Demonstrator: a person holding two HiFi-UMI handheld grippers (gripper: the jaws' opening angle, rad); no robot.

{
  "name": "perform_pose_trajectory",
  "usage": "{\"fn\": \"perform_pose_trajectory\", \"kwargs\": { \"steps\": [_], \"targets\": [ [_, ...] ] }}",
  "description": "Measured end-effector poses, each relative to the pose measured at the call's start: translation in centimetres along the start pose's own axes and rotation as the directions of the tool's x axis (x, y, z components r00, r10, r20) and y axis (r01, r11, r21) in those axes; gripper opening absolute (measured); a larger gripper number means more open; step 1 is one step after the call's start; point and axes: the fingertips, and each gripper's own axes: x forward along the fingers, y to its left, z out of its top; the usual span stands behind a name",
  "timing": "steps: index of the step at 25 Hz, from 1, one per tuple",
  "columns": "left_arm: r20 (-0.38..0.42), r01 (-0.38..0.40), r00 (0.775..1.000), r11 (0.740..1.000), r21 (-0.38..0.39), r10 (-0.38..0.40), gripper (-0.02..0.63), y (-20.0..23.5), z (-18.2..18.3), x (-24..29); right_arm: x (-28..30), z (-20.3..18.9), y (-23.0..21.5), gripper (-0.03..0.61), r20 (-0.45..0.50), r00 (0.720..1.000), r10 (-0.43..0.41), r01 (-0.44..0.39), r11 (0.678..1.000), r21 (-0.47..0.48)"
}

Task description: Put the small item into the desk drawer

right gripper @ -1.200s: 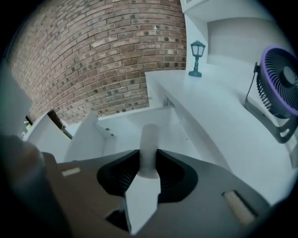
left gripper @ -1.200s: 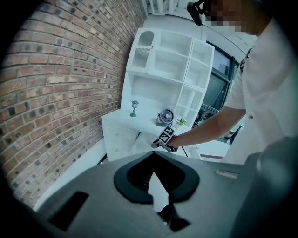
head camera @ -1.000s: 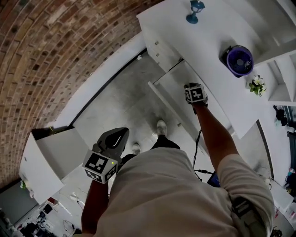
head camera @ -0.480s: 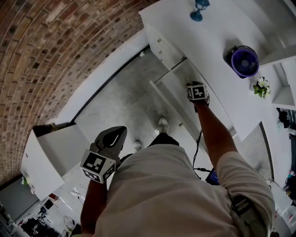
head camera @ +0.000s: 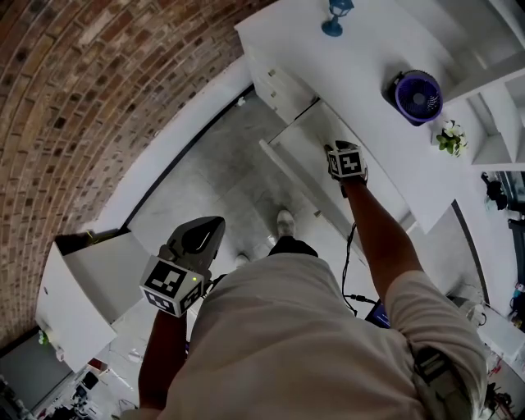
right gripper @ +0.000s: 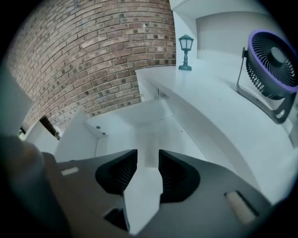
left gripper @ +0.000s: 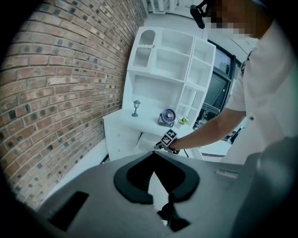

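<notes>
Your right gripper [right gripper: 148, 155] is down in the open drawer [head camera: 297, 148], jaws spread a narrow gap, nothing between the pads. Through that gap the drawer floor reads plain white. I can't resolve the small item. The only candidate is a pale blurred streak [right gripper: 149, 146] on the floor just past the jaw tips, and I can't tell what it is.

Edges: the desk [head camera: 361, 66] top overhangs the drawer on the gripper's right, close beside it. The drawer's side wall [right gripper: 91, 132] stands to the left, farther off. The drawer front [head camera: 283, 176] faces your feet. There's open room along the drawer ahead of the jaws.

On the desk, all well clear of the drawer: a purple fan [head camera: 418, 94], a small lamp figure [head camera: 332, 16] and a flower sprig [head camera: 449, 138].

Your left gripper [left gripper: 152, 155] hangs by your left side over the grey floor [head camera: 213, 180]. Its jaw tips are pressed together with nothing held. A white cabinet [head camera: 90, 279] sits near it on the brick wall [head camera: 82, 98] side, not touching.
</notes>
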Motion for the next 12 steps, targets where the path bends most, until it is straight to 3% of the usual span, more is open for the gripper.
{"fn": "perform_pose_trajectory", "kwargs": {
  "steps": [12],
  "targets": [
    [0.066,0.11,0.991,0.993,0.046,-0.113,0.006,-1.1,-2.9,-5.6,-8.8,-0.2,6.3,0.059,0.134,0.991,-0.019,0.022,1.0,-0.015]
  ]
}}
